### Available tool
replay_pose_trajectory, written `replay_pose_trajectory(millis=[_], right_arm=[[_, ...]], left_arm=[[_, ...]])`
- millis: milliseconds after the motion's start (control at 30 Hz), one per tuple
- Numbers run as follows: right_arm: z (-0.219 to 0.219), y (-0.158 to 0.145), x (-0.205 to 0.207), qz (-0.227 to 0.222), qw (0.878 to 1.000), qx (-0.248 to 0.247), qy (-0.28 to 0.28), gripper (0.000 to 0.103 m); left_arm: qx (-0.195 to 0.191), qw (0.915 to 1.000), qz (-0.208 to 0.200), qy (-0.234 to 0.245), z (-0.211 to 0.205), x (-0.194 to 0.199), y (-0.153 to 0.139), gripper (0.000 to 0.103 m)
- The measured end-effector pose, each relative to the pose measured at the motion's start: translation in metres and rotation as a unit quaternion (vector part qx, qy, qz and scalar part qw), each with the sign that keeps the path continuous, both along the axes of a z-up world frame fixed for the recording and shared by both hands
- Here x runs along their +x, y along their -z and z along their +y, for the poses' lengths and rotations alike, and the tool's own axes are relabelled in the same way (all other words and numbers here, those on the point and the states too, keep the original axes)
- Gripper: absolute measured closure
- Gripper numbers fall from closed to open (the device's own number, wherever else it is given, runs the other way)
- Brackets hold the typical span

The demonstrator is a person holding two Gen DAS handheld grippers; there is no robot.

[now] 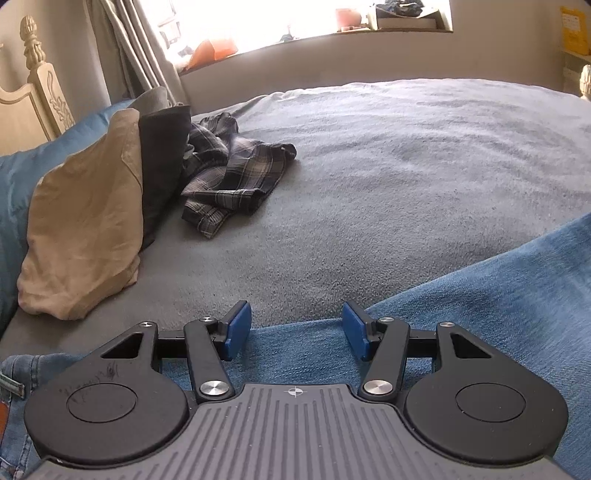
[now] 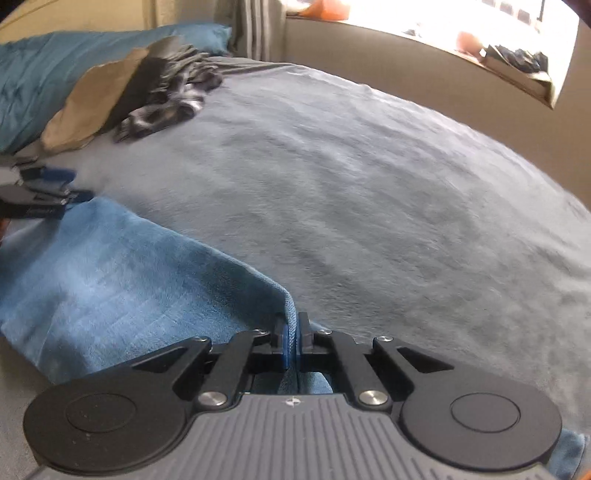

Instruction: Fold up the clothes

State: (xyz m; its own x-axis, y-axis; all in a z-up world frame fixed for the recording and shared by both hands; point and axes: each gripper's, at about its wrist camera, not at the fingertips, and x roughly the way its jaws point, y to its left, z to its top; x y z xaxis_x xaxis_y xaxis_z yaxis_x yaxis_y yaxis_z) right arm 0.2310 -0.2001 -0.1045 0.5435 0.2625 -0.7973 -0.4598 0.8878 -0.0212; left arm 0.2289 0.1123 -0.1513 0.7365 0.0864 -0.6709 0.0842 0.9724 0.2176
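Pillows (image 1: 22,177): blue, at the far left against the headboard (image 1: 33,99).
Folded pile: a tan garment (image 1: 81,221) leans on the pillows, with a dark garment (image 1: 162,162) just behind it.
Plaid shirt (image 1: 236,177): crumpled on the bed just right of the pile (blurred in the right wrist view).
Bed (image 1: 406,166): grey blanket, bare across the middle and right.
Jeans (image 1: 480,314): blue denim spread along the near edge of the bed, running from near left up toward the right; a waistband with stitching shows at the near left corner.
Left gripper (image 1: 297,330): hangs over the jeans, jaws released and standing apart, blue pads (image 1: 238,328) clear of the cloth between them.
Right gripper (image 2: 291,341): jaws clenched on a raised fold of the jeans, the denim edge pinched upright between the pads.
Window sill (image 1: 332,33): far side, bright, with small things on it too washed out to tell.
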Motion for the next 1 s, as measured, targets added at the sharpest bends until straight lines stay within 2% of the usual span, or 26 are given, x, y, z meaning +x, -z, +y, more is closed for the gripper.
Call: replay_pose_trajectory(millis=[233,600,700,833,1000], right_arm=[[-0.009,0.010,0.007,0.027,1.000,0.009,0.013,0.101],[-0.031,-0.025,-0.001,0.044,0.996,0.077,0.028,0.101],[-0.031,-0.012,0.007,0.072,0.995,0.065,0.024,0.101],[-0.040,0.009,0.024,0.104,0.990,0.076,0.049,0.099],[-0.055,0.018,0.035,0.132,0.982,0.114,0.072,0.098]], left_arm=[[0.006,1.0000,-0.005,0.004,-0.002,-0.002,0.000,0.048],[0.011,0.9999,-0.005,0.007,-0.003,-0.002,0.000,0.048],[0.017,0.9998,-0.005,0.007,-0.005,-0.002,-0.001,0.048],[0.026,0.9996,-0.005,0.004,-0.007,-0.001,-0.003,0.048],[0.032,0.9990,-0.031,0.006,-0.014,-0.005,-0.022,0.048]])
